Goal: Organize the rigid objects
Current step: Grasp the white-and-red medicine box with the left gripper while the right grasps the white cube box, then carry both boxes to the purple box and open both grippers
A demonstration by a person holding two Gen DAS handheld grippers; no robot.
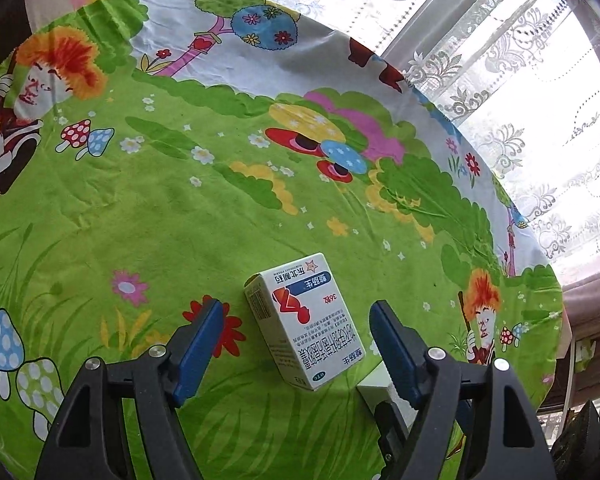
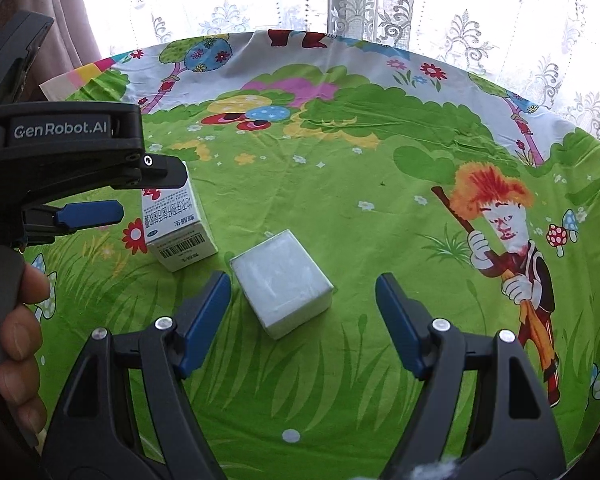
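Note:
A white medicine box (image 1: 302,320) with red and blue print lies flat on the green cartoon tablecloth (image 1: 180,200). My left gripper (image 1: 296,316) is open, its blue pads on either side of the box without touching it. The box also shows in the right wrist view (image 2: 178,232), partly under the left gripper (image 2: 112,196). A plain white wrapped box (image 2: 282,282) lies just right of the medicine box. My right gripper (image 2: 302,292) is open, with the white box between its pads and apart from them. A corner of the white box (image 1: 374,394) shows behind the left gripper's right finger.
The round table ends at a lace curtain and bright window (image 2: 420,0) behind it. A brown curtain (image 2: 48,8) hangs at the far left. A hand (image 2: 20,340) holds the left gripper's handle. Dark objects (image 1: 576,432) sit beyond the table's right edge.

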